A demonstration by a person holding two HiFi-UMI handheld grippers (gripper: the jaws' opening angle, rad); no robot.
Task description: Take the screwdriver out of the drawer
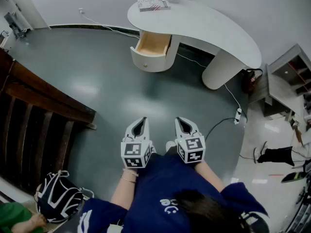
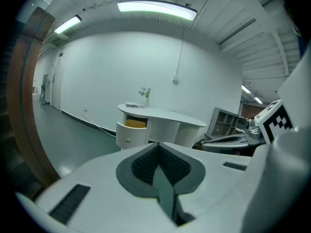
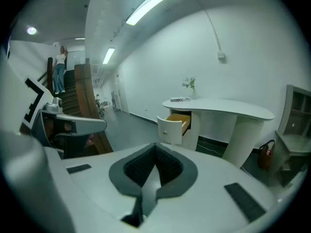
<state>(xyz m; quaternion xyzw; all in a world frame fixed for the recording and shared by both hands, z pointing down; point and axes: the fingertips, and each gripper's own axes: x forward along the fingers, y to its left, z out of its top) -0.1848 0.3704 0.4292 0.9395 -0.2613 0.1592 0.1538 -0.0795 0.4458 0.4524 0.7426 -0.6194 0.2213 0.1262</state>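
One view, the head's, looks down into drawer (image 1: 153,43).

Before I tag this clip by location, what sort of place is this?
Probably an office lobby or reception area: a curved white desk with an open drawer, a wooden staircase and a bare grey floor.

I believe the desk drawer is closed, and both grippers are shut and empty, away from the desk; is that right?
Not quite: the drawer is pulled open, as the head view shows. The rest holds: the left gripper and right gripper are both shut and empty, away from the desk.
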